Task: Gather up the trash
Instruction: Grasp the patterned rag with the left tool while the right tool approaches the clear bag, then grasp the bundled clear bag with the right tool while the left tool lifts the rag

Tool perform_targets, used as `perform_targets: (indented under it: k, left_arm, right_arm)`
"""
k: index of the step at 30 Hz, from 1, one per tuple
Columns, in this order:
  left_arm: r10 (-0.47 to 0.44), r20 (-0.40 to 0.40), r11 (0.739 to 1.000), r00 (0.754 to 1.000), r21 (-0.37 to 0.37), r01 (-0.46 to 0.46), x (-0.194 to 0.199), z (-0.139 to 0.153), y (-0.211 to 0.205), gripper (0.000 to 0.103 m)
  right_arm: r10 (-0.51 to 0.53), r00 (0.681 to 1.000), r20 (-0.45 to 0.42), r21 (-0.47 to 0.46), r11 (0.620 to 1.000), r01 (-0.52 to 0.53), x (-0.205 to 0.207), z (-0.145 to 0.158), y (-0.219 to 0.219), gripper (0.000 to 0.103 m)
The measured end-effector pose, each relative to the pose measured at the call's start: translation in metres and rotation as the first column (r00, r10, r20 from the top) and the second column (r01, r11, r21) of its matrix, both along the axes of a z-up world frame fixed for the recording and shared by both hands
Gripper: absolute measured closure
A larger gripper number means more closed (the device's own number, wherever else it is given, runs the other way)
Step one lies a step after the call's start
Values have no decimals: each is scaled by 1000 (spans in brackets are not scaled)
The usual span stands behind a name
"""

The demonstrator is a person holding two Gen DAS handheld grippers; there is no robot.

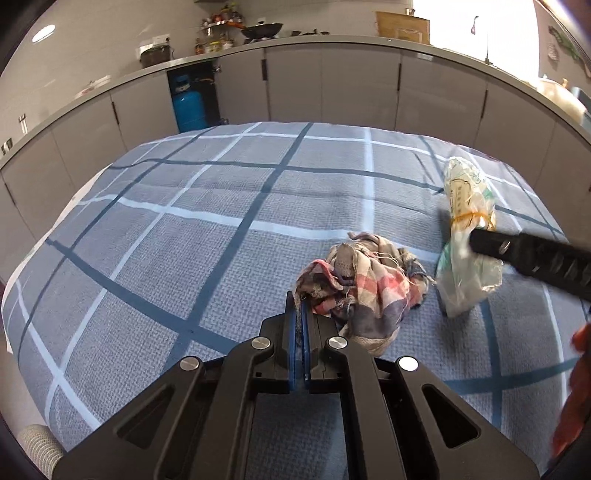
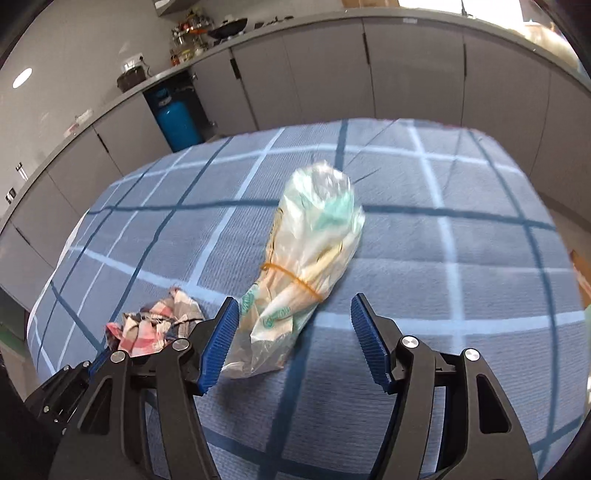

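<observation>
Though crumpled, checked rag (image 1: 362, 291), banded plastic bag (image 2: 310, 254)

Count of items on the checked worktop cover and behind it

Crumpled checked rag (image 1: 364, 284): one, at the tips of the left hand-held gripper (image 1: 299, 314). Clear plastic bag (image 2: 306, 258) bound with one orange rubber band (image 2: 291, 275): one, between the blue pads (image 2: 221, 336) of the right hand-held gripper (image 2: 295, 343). Hand-held grippers: two, each with two blue pads. Checked cover (image 1: 184, 221) over the worktop: one. Beyond both hand-held grippers: blue gas cylinder (image 1: 188, 110), one; dark wok (image 1: 262, 29) on the rear counter (image 1: 332, 38), one; jars and bottles beside it, too small to count.
</observation>
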State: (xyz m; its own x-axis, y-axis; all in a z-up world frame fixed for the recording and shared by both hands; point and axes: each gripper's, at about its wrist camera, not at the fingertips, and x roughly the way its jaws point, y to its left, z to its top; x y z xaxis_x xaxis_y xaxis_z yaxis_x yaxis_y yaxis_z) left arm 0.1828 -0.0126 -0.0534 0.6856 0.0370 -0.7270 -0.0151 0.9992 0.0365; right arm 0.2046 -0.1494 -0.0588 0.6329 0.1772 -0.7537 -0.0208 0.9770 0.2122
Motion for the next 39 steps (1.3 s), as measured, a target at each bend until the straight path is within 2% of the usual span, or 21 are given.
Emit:
perform_targets:
  k: [2, 6, 9, 14, 18, 19, 20, 22, 26, 27, 28, 29, 30, 32, 34, 36, 38, 39]
  left_arm:
    - [-5, -5, 1000, 1000, -5, 5, 0, -2, -1, 99]
    - [-19, -12, 1000, 1000, -4, 19, 0, -5, -3, 99]
    - [-28, -17, 1000, 999, -6, 28, 0, -6, -5, 99]
    - [-30, -17, 999, 999, -18, 29, -1, -6, -5, 98]
    - [-54, -13, 998, 998, -28, 53, -6, -6, -7, 92]
    - [-61, -9, 998, 998, -34, 61, -7, -5, -7, 79]
    - [-64, 1, 997, 998, -34, 64, -10, -4, -8, 57]
    - [-70, 25, 996, 997, -52, 71, -15, -1, -7, 42]
    - [-95, 34, 992, 995, -78, 98, -20, 1, -16, 41]
    - [-102, 33, 991, 994, -79, 104, -20, 2, -19, 41]
    - [-109, 34, 991, 993, -72, 112, -20, 3, -23, 36]
    - [-113, 38, 991, 993, -68, 116, -20, 4, -26, 30]
    - [-120, 50, 990, 991, -65, 123, -20, 8, -30, 30]
    - [-123, 54, 991, 991, -37, 125, -17, 10, -36, 30]
    - [-108, 38, 994, 993, 39, 107, -11, 9, -45, 30]
    - [-110, 8, 993, 994, 36, 110, -4, 5, -48, 33]
    - [-98, -20, 994, 995, 45, 99, 1, 0, -50, 46]
    - [-96, -28, 994, 995, 46, 98, 2, -2, -50, 50]
  right_arm:
    - [28, 999, -22, 35, 999, -27, 4, -8, 2, 68]
    - [57, 998, -18, 72, 996, -56, -4, -7, -4, 81]
    - [72, 997, -4, 103, 992, -72, -12, -5, -12, 86]
    - [59, 998, 2, 121, 991, -59, -26, 3, -27, 89]
    - [37, 999, -2, 131, 991, -36, -44, 9, -52, 89]
    - [32, 999, -5, 134, 991, -31, -47, 8, -57, 89]
    - [23, 1000, -9, 136, 990, -22, -51, 8, -64, 89]
    - [10, 1000, -26, 141, 990, -7, -57, 5, -76, 89]
    - [-5, 999, -39, 162, 987, 11, -62, -1, -88, 83]
    - [-7, 999, -35, 159, 987, 13, -62, -1, -88, 79]
    - [-12, 1000, -29, 158, 987, 16, -63, -1, -87, 74]
    - [-13, 1000, -27, 155, 988, 17, -62, -1, -87, 63]
    - [-17, 1000, -24, 150, 988, 20, -62, 0, -87, 59]
    - [-22, 999, -24, 147, 989, 25, -60, -1, -86, 55]
    - [-28, 999, -32, 162, 986, 32, -57, -4, -86, 53]
    - [-19, 999, -45, 183, 983, 27, -54, -7, -84, 53]
    - [-23, 998, -53, 178, 984, 32, -52, -10, -82, 53]
    - [-22, 998, -57, 178, 983, 31, -51, -12, -82, 57]
